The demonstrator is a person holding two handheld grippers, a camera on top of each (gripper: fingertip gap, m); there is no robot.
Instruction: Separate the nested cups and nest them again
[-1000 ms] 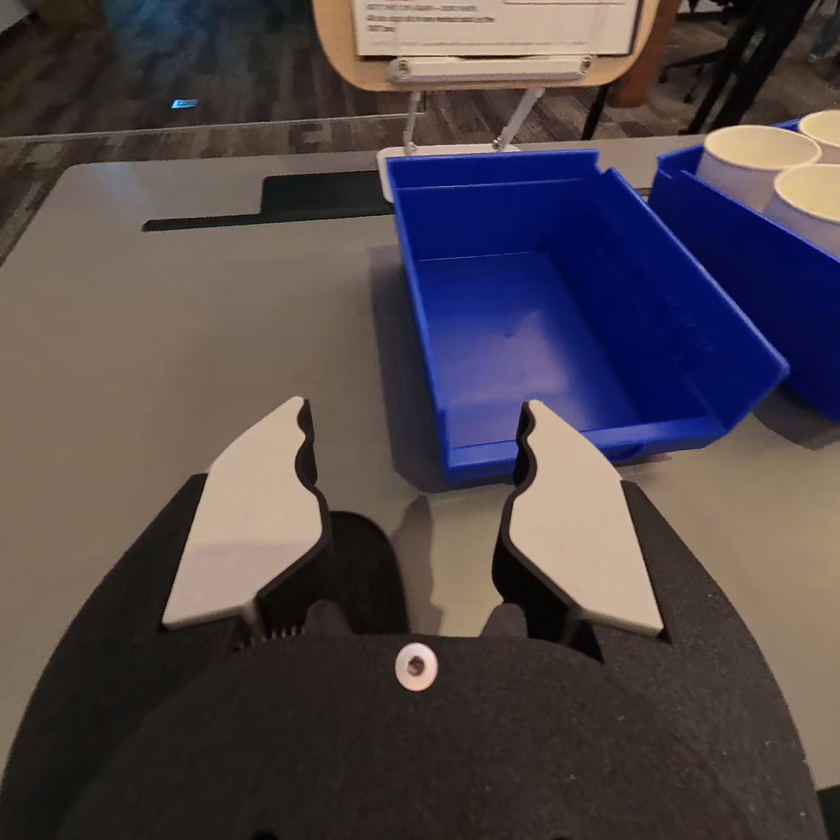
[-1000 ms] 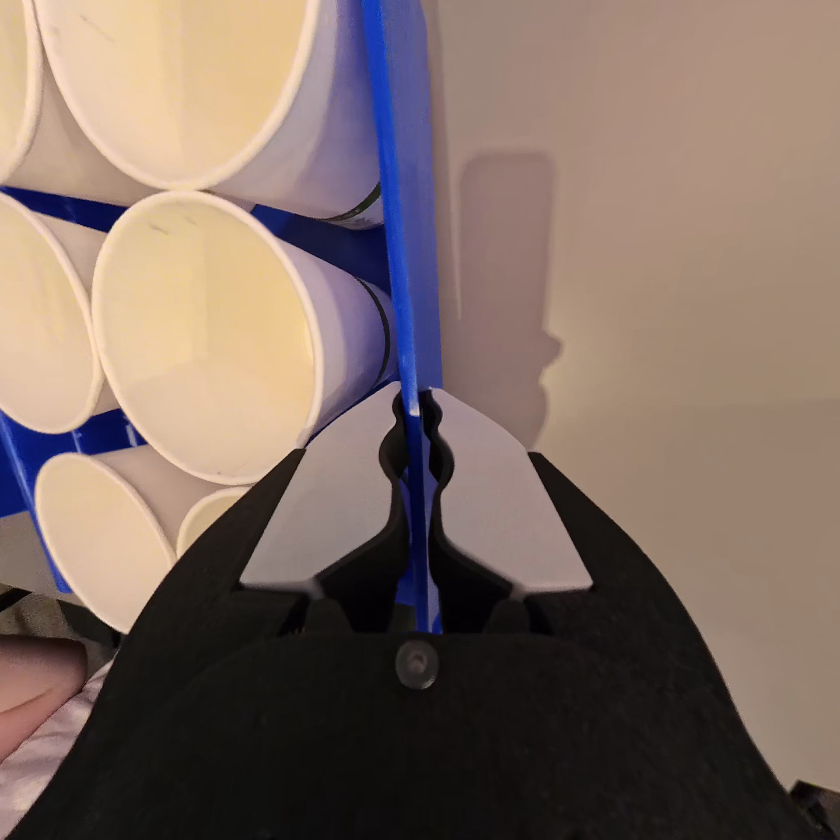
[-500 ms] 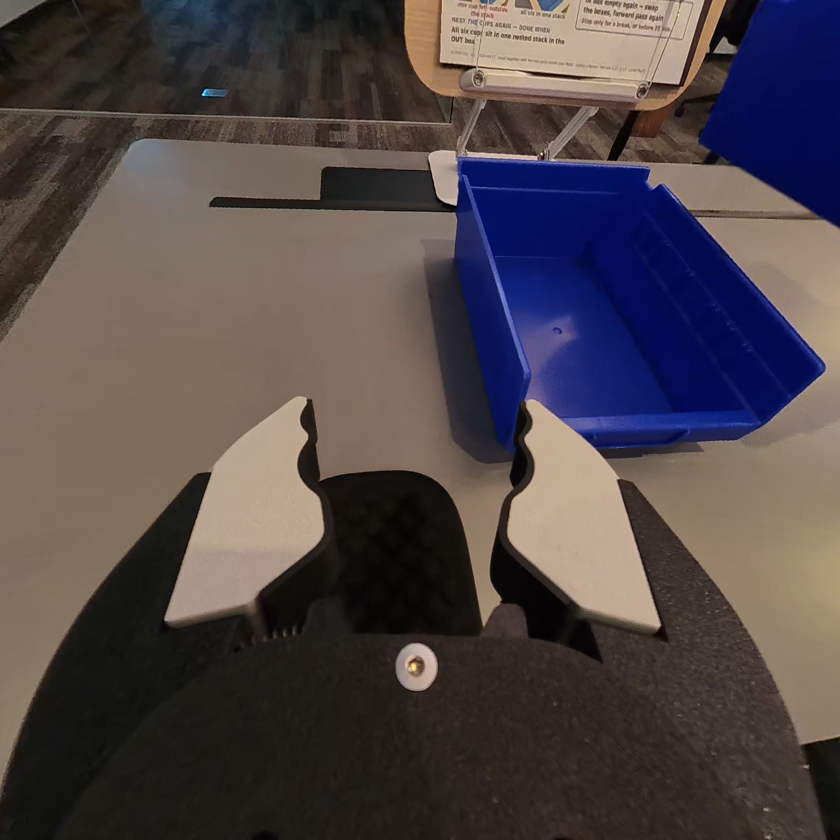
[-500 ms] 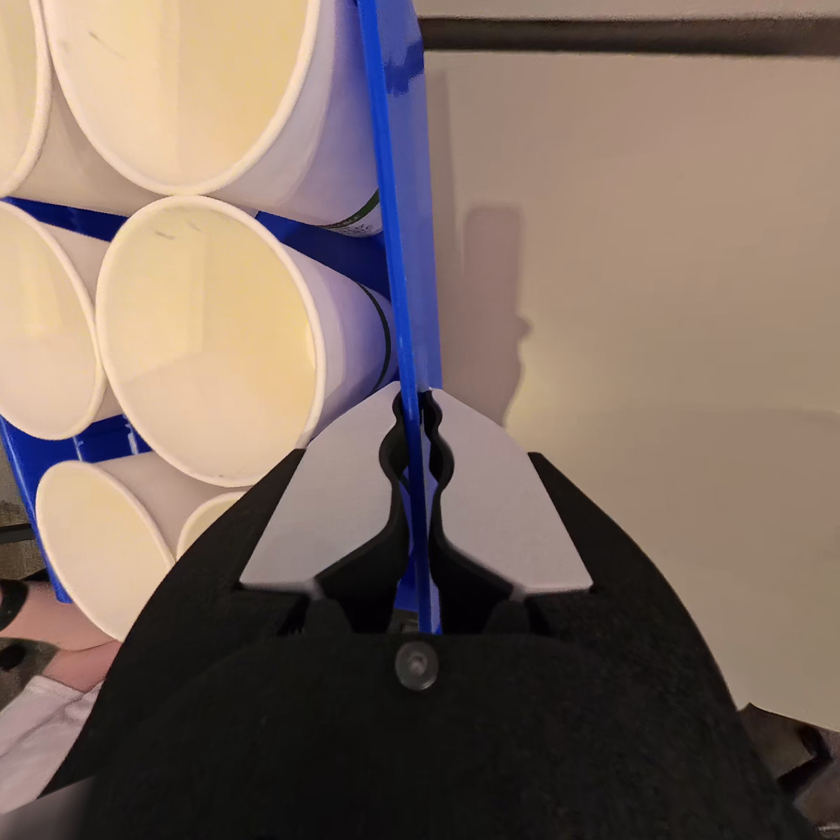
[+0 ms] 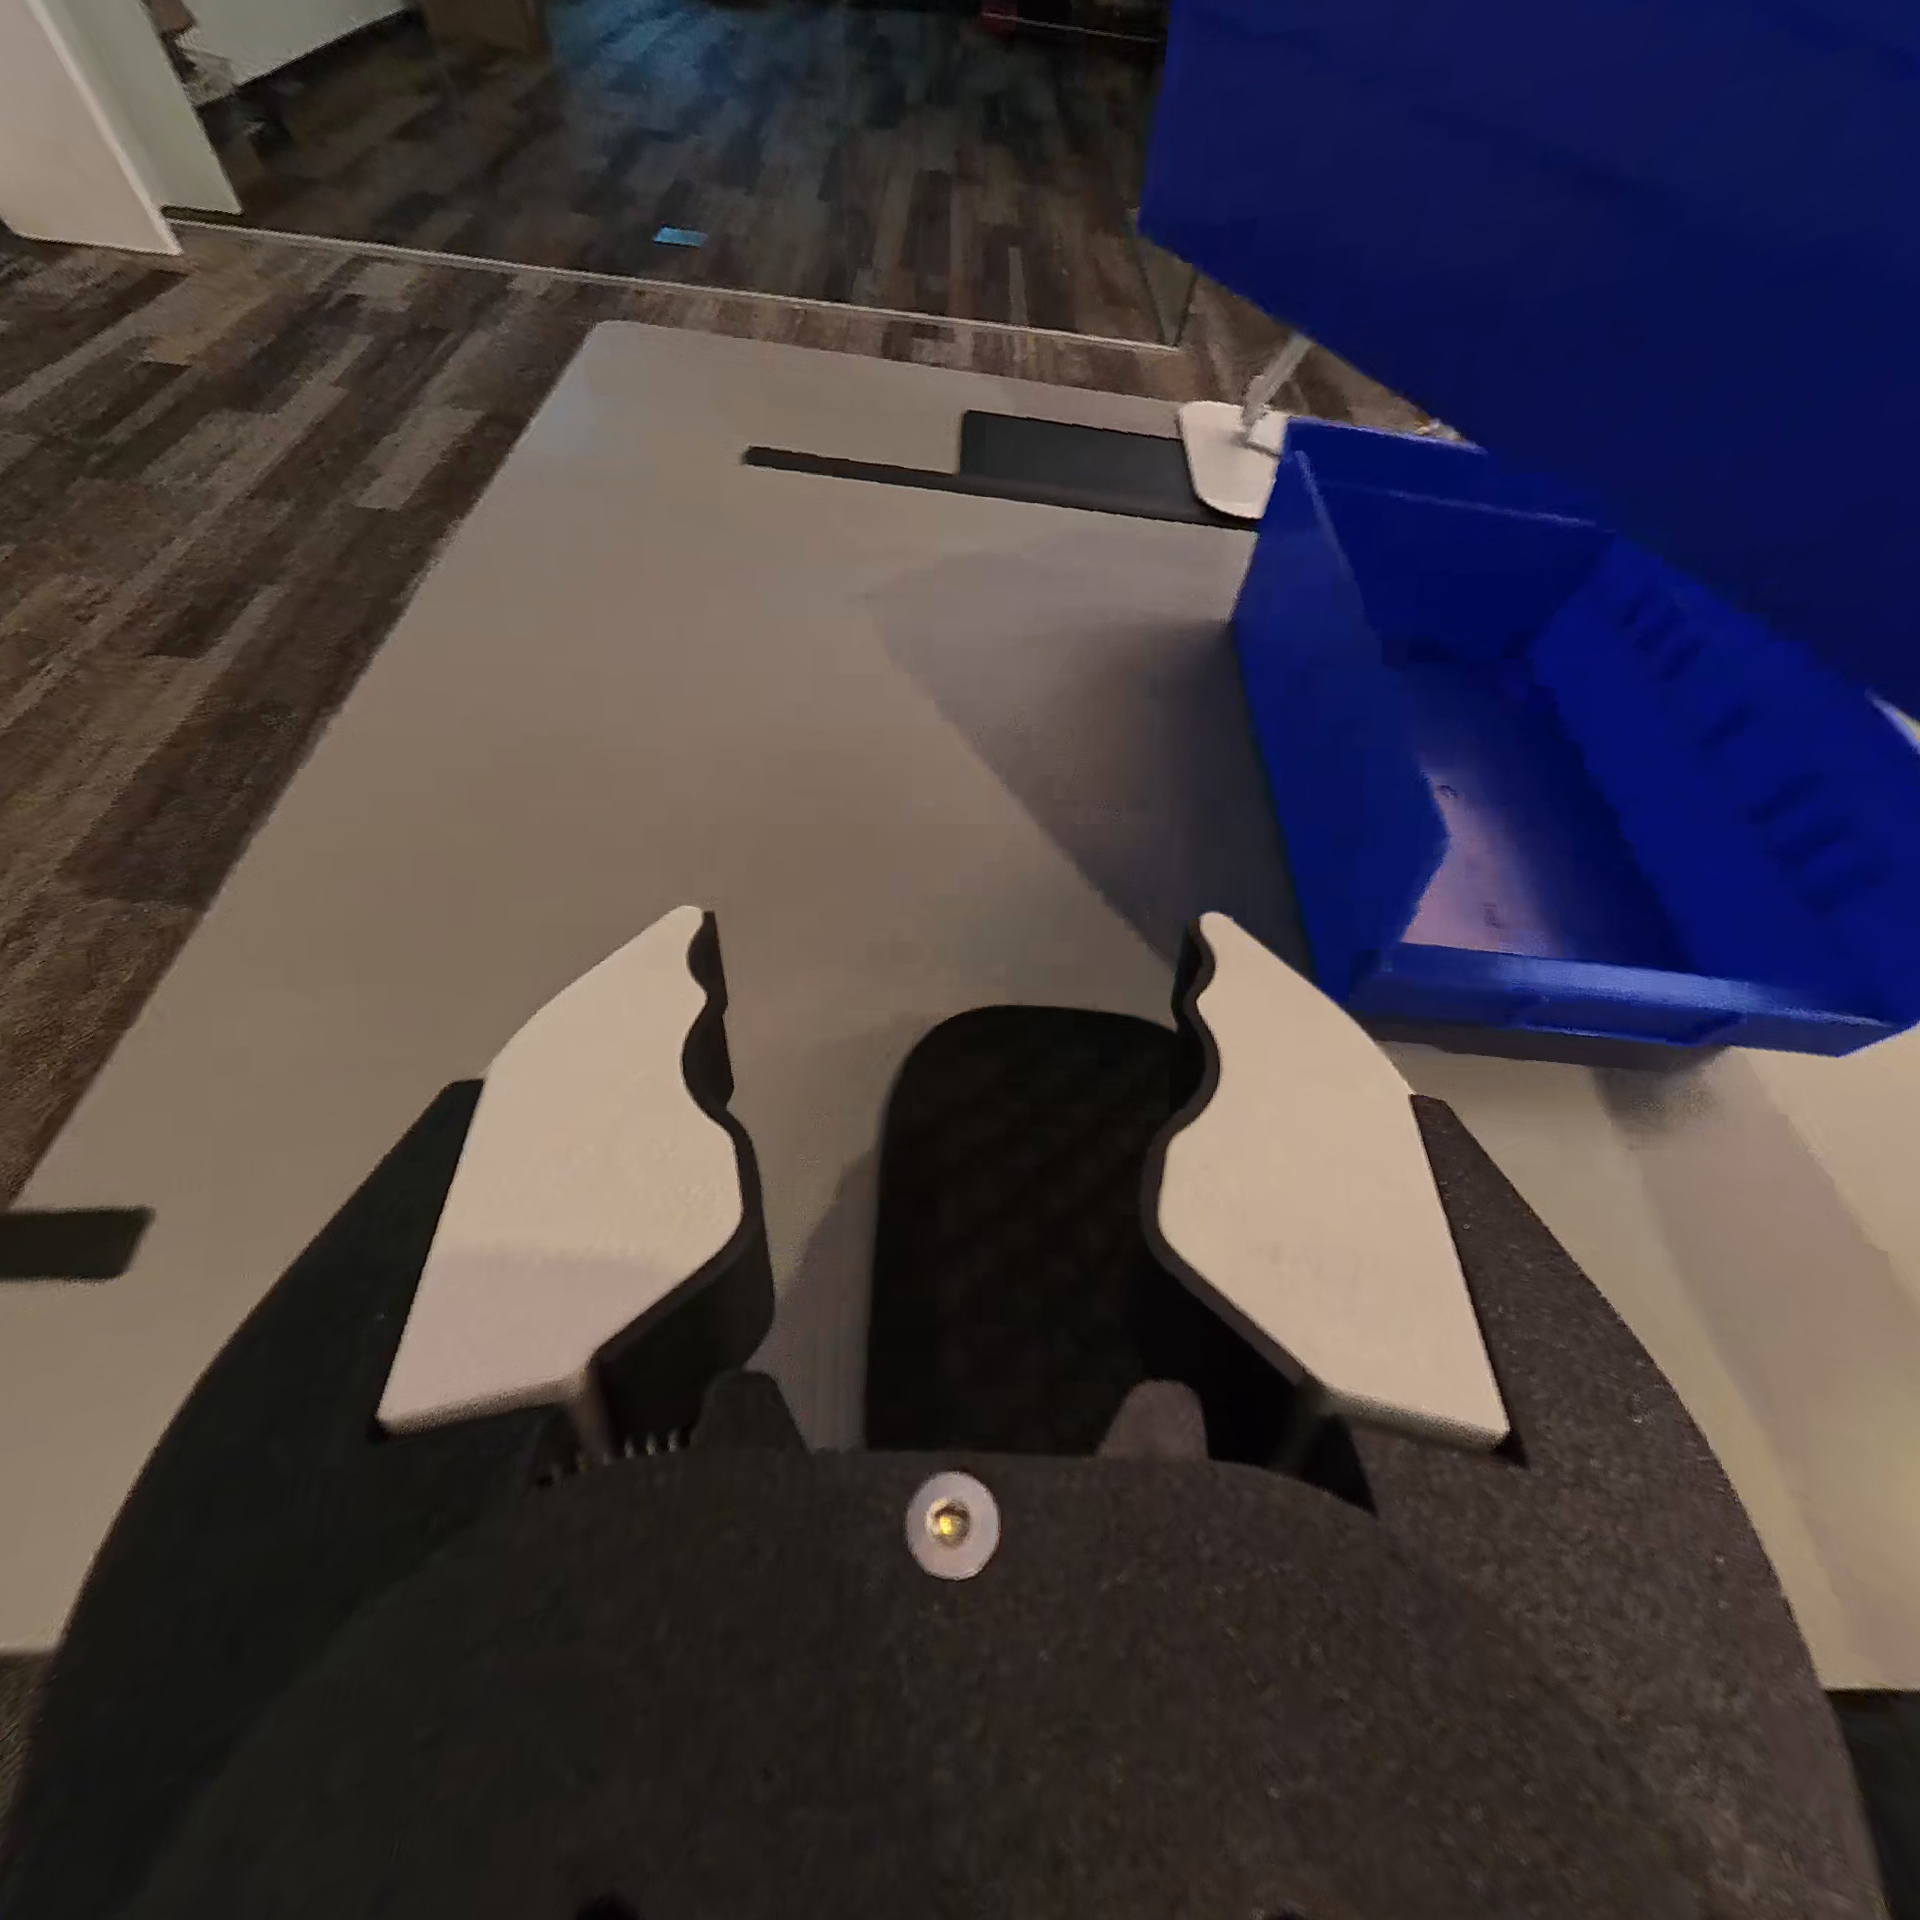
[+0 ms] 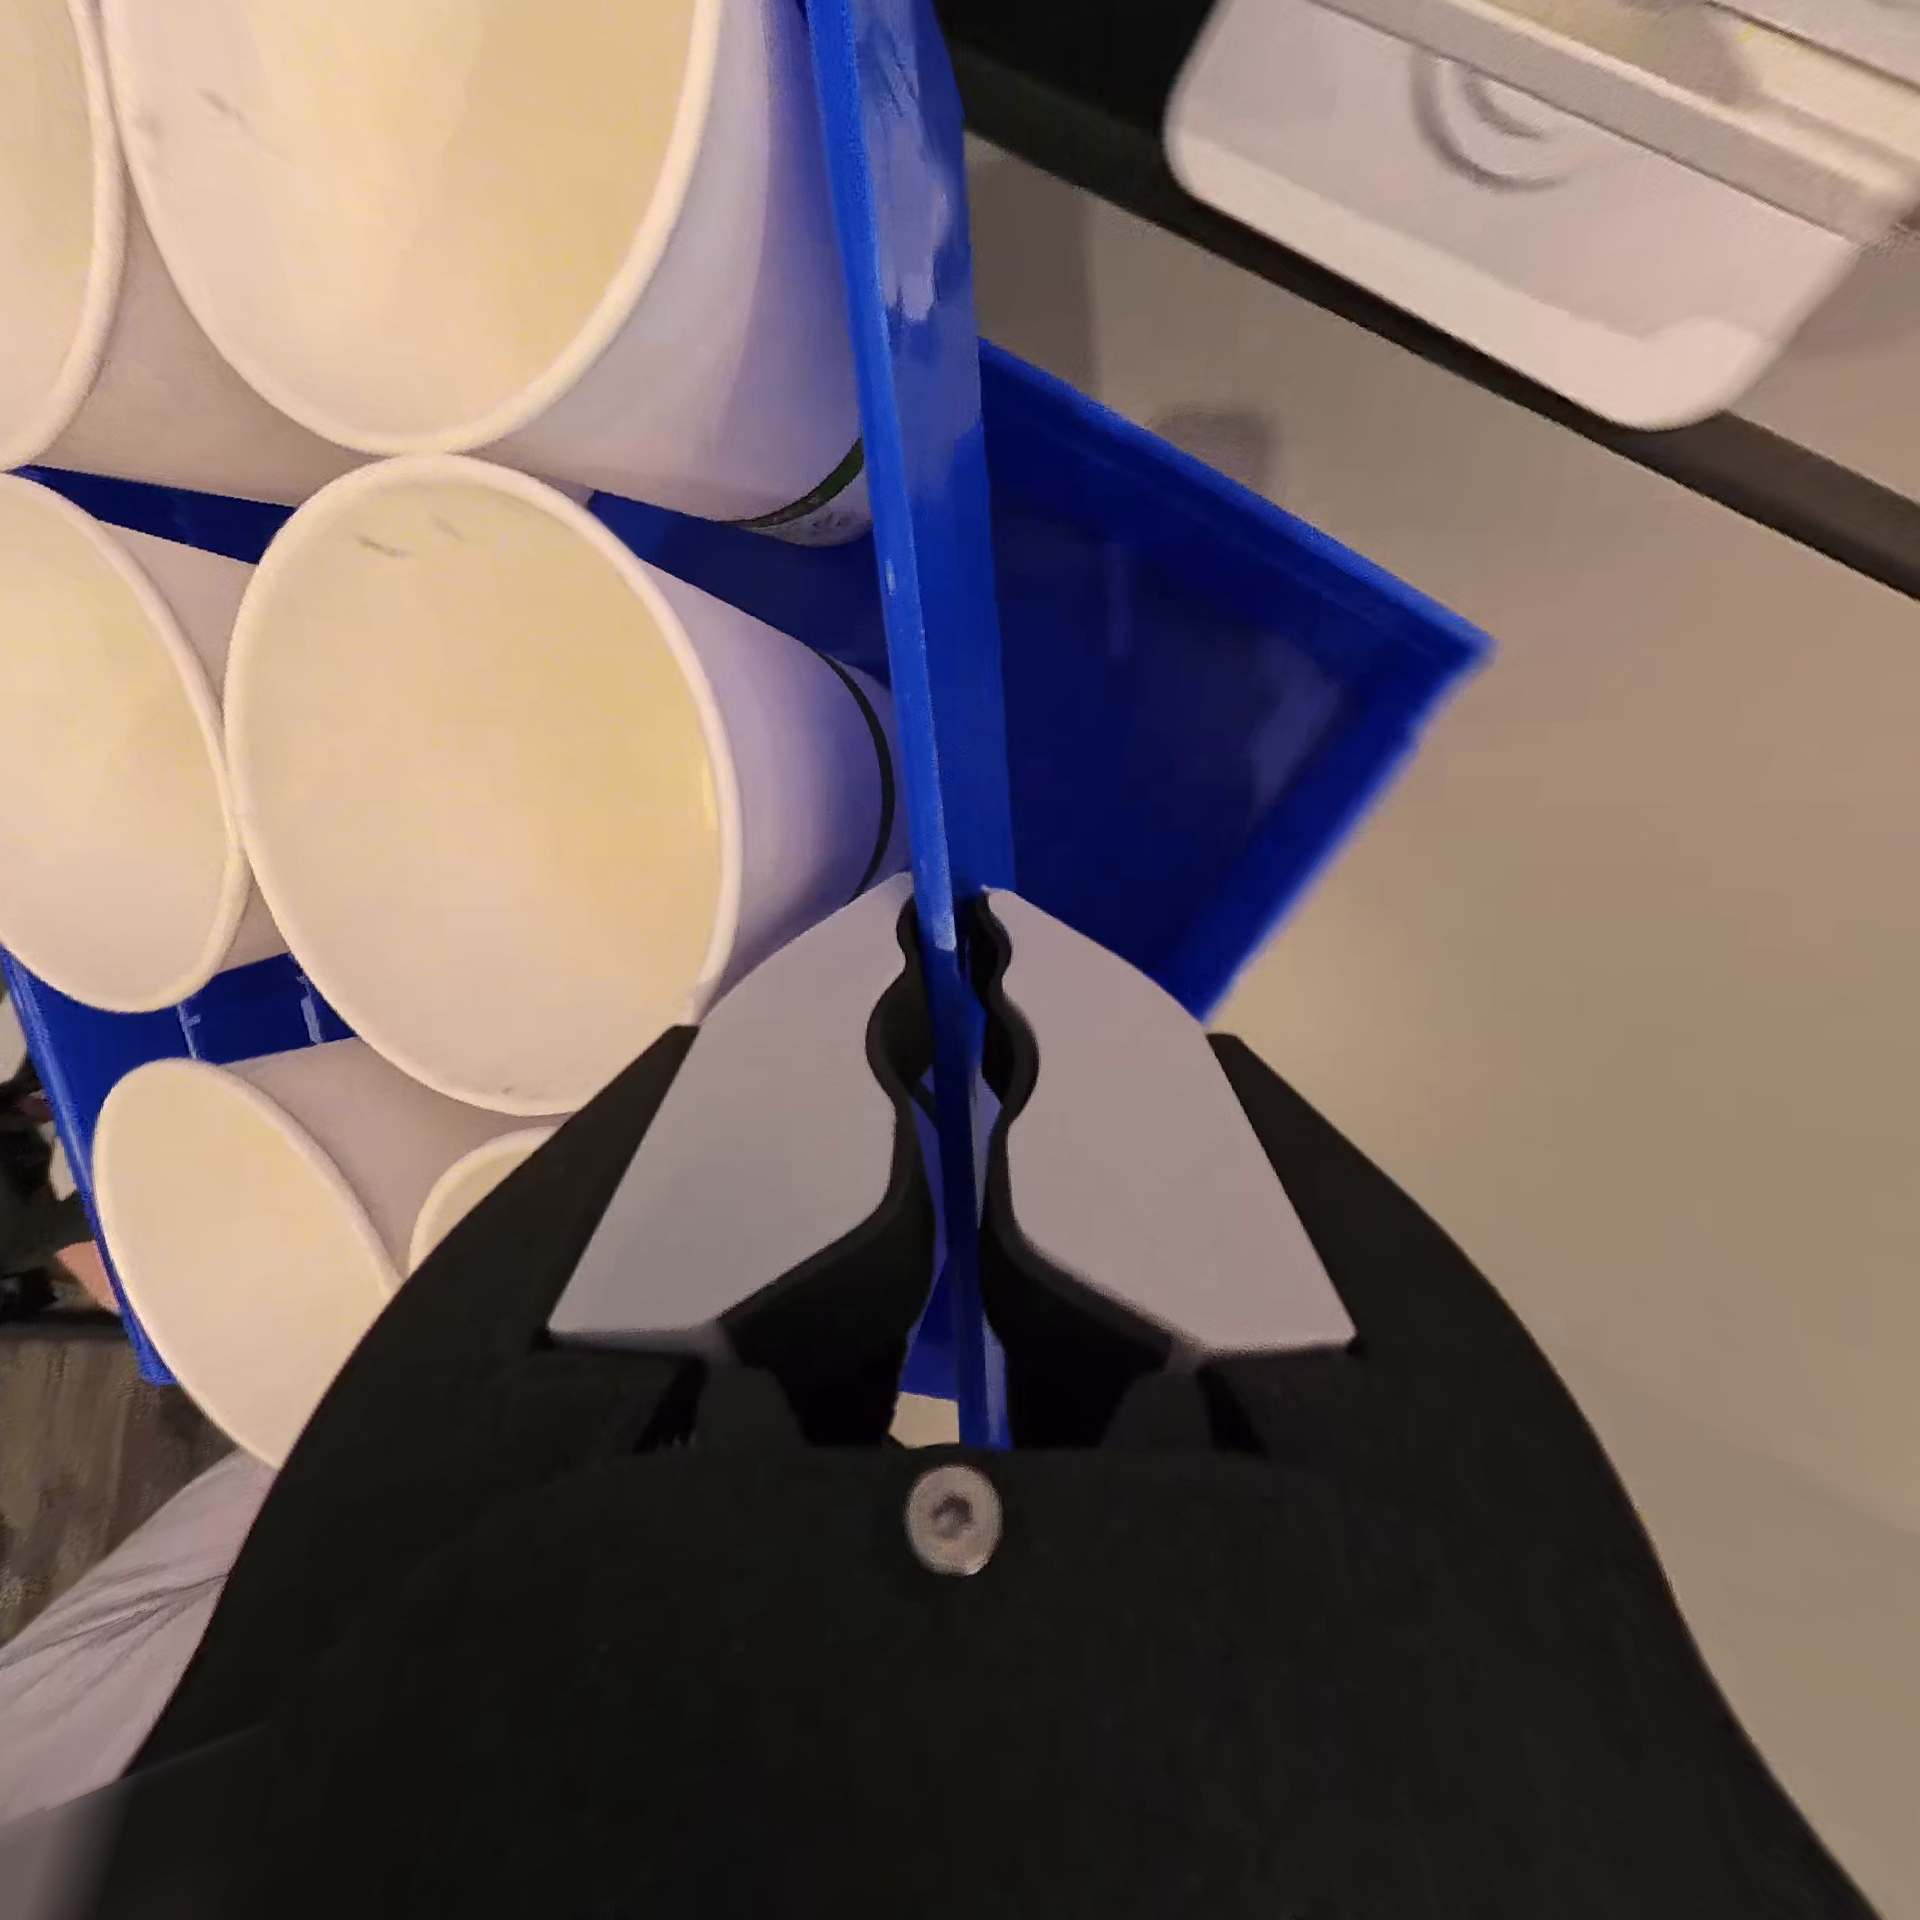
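step: cup-filled bin point(image 6: 914, 582) is carried, wall pinched in right claw point(image 6: 951, 914) | left claw point(image 5: 951, 935) spread, holding nothing | next: likely clear empty bin point(image 5: 1340, 727), set level on surface point(image 5: 675, 727)

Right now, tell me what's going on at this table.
A person is working with two handheld grippers. The right gripper is shut on the side wall of a blue bin full of separate white paper cups and holds it in the air, above a second, empty blue bin that sits on the grey table. The left gripper is open, holds nothing, and hovers over the table beside the empty bin. No cup is gripped.
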